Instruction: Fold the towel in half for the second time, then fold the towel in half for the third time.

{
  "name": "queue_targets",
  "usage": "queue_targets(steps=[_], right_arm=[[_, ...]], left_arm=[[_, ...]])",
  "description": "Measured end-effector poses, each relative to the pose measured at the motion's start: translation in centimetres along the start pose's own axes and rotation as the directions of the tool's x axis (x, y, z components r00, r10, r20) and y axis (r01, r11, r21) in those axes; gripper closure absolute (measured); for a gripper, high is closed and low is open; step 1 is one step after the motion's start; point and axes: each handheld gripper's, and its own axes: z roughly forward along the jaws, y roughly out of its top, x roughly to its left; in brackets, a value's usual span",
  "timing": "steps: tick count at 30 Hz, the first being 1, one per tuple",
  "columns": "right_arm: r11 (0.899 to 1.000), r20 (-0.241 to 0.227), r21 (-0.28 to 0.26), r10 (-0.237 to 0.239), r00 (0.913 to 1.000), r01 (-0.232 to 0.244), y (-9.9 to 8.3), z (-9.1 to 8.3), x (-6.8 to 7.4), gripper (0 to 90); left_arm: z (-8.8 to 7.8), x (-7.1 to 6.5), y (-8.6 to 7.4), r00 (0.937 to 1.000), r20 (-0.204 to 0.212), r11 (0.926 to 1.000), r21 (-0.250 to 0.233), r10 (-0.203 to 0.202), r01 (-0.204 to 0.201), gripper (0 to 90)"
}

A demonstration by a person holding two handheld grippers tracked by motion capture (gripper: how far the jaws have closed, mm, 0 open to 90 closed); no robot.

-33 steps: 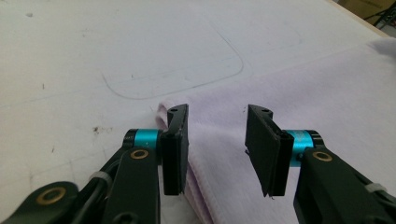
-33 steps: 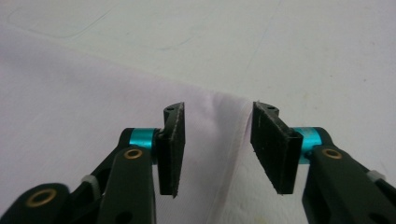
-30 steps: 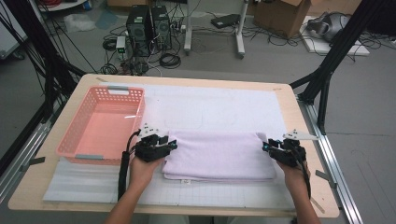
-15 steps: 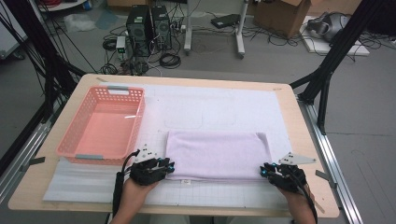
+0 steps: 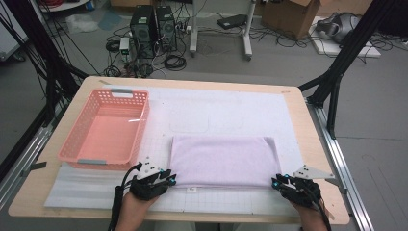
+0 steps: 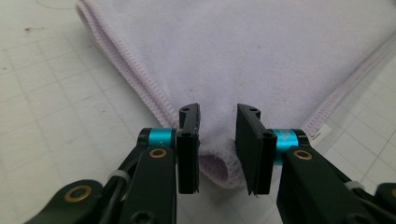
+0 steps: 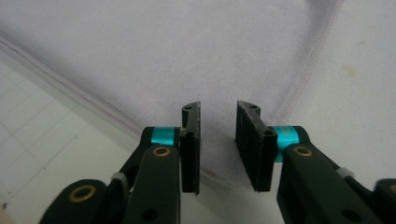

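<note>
Towel (image 5: 222, 160) lies folded flat on the table (image 5: 317, 134) beside a pink basket (image 5: 103, 130). Left claw (image 5: 169, 179) and right claw (image 5: 276, 182) each sit spread at a near corner, having just opened slightly, pinching nothing.

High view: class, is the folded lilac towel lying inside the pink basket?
No, the folded lilac towel lies flat on the white mat, to the right of the pink basket, which holds nothing.

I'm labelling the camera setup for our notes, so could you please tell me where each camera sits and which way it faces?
High view: above the person's table edge, looking forward and down at the folded towel and basket; forearms, left gripper, right gripper.
Left gripper view: on the left gripper, facing a towel corner; open jaws.
Right gripper view: on the right gripper, facing another corner; open jaws.
Shared: towel.
</note>
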Motion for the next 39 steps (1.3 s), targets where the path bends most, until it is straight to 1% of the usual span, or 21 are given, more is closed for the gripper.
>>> queue_targets(steps=[1, 2, 4, 5, 6, 7, 8, 10, 11, 12, 13, 14, 15, 18, 20, 22, 26, 28, 29, 33, 39], right_arm=[[1.0, 0.01, -0.027, -0.002, 0.9999, 0.002, -0.1, -0.7, 0.2, 62.4], [0.999, 0.014, -0.044, 0.005, 0.9999, -0.005, -0.1, -1.1, 0.3, 60.7], [0.997, 0.031, -0.078, -0.001, 0.9995, 0.003, -0.2, -1.9, 0.6, 56.6], [0.995, 0.035, -0.095, -0.004, 0.9994, 0.007, -0.3, -2.3, 0.7, 54.2], [0.995, 0.035, -0.095, -0.004, 0.9994, 0.007, -0.3, -2.3, 0.7, 54.2], [0.992, 0.04, -0.126, 0.003, 0.9992, 0.002, -0.4, -2.8, 0.8, 46.1], [0.99, 0.041, -0.14, 0.014, 0.9991, -0.008, -0.4, -3.0, 0.8, 43.4], [0.986, 0.048, -0.168, 0.027, 0.9985, -0.019, -0.5, -3.4, 0.8, 38.2], [0.983, 0.053, -0.181, 0.029, 0.9982, -0.019, -0.6, -3.6, 0.8, 36.3], [0.981, 0.06, -0.191, 0.031, 0.9977, -0.019, -0.6, -3.8, 0.8, 32.7], [0.98, 0.071, -0.2, 0.031, 0.997, -0.016, -0.6, -3.9, 0.8, 29.4], [0.979, 0.078, -0.203, 0.036, 0.9963, -0.019, -0.6, -4.0, 0.8, 27.9], [0.979, 0.078, -0.203, 0.036, 0.9963, -0.019, -0.6, -4.0, 0.8, 27.9], [0.977, 0.096, -0.212, 0.019, 0.9952, 0.001, -0.6, -4.2, 0.8, 24.0], [0.978, 0.094, -0.208, 0.025, 0.9952, -0.005, -0.6, -4.1, 0.7, 20.8], [0.978, 0.093, -0.211, 0.024, 0.9954, -0.004, -0.5, -3.9, 0.7, 20.7], [0.98, 0.088, -0.196, 0.001, 0.9961, 0.017, -0.4, -3.6, 0.7, 20.4], [0.98, 0.088, -0.196, -0.001, 0.9961, 0.019, -0.4, -3.6, 0.7, 20.2], [0.98, 0.088, -0.196, -0.002, 0.9961, 0.019, -0.4, -3.6, 0.7, 20.1], [0.98, 0.094, -0.196, 0.001, 0.9955, 0.017, -0.5, -3.7, 0.6, 20.1], [0.981, 0.093, -0.194, -0.003, 0.9957, 0.021, -0.3, -3.6, 0.7, 20.1]], left_arm=[[-0.6, 0.3, 0.0, 0.9998, -0.017, 0.9994, -0.035, -0.009, 0.008, 62.2], [-0.8, 0.4, 0.1, 0.9997, -0.024, 0.9983, -0.057, -0.006, 0.005, 61.1], [-1.2, 0.6, 0.2, 0.9994, -0.033, 0.9947, -0.103, -0.011, 0.008, 57.2], [-1.3, 0.7, 0.3, 0.9996, -0.022, 0.9927, -0.12, -0.019, 0.016, 54.1], [-1.3, 0.7, 0.3, 0.9996, -0.022, 0.9927, -0.12, -0.019, 0.016, 52.0], [-1.5, 0.7, 0.3, 0.9996, -0.013, 0.9883, -0.151, -0.026, 0.024, 49.7], [-1.6, 0.6, 0.3, 0.9997, -0.01, 0.9867, -0.161, -0.024, 0.022, 48.0], [-1.8, 0.6, 0.4, 0.9994, -0.006, 0.9807, -0.193, -0.033, 0.031, 41.5], [-1.8, 0.6, 0.4, 0.9994, -0.006, 0.9807, -0.193, -0.033, 0.031, 39.2], [-2.0, 0.5, 0.5, 0.9994, 0.0, 0.9755, -0.217, -0.036, 0.035, 37.6], [-2.1, 0.5, 0.5, 0.9992, -0.001, 0.9737, -0.225, -0.039, 0.038, 34.8], [-2.1, 0.5, 0.5, 0.9992, -0.001, 0.9737, -0.225, -0.039, 0.038, 32.3], [-2.2, 0.6, 0.5, 0.9991, -0.003, 0.9721, -0.231, -0.041, 0.04, 32.3], [-2.5, 0.6, 0.5, 0.9976, -0.019, 0.9626, -0.264, -0.066, 0.059, 21.7], [-2.7, 0.6, 0.5, 0.9983, -0.011, 0.9629, -0.264, -0.058, 0.053, 21.0], [-2.7, 0.6, 0.4, 0.9984, -0.016, 0.9651, -0.257, -0.054, 0.048, 21.0], [-2.7, 0.6, 0.4, 0.9985, -0.024, 0.9657, -0.256, -0.05, 0.042, 21.0], [-2.7, 0.6, 0.4, 0.9984, -0.025, 0.9662, -0.254, -0.051, 0.043, 21.1], [-2.7, 0.6, 0.3, 0.9985, -0.03, 0.9688, -0.245, -0.046, 0.037, 21.2], [-2.4, 0.5, 0.3, 0.9982, -0.031, 0.9727, -0.228, -0.051, 0.043, 21.2], [-2.1, 0.4, 0.3, 0.9981, -0.025, 0.9761, -0.212, -0.057, 0.051, 21.1]])
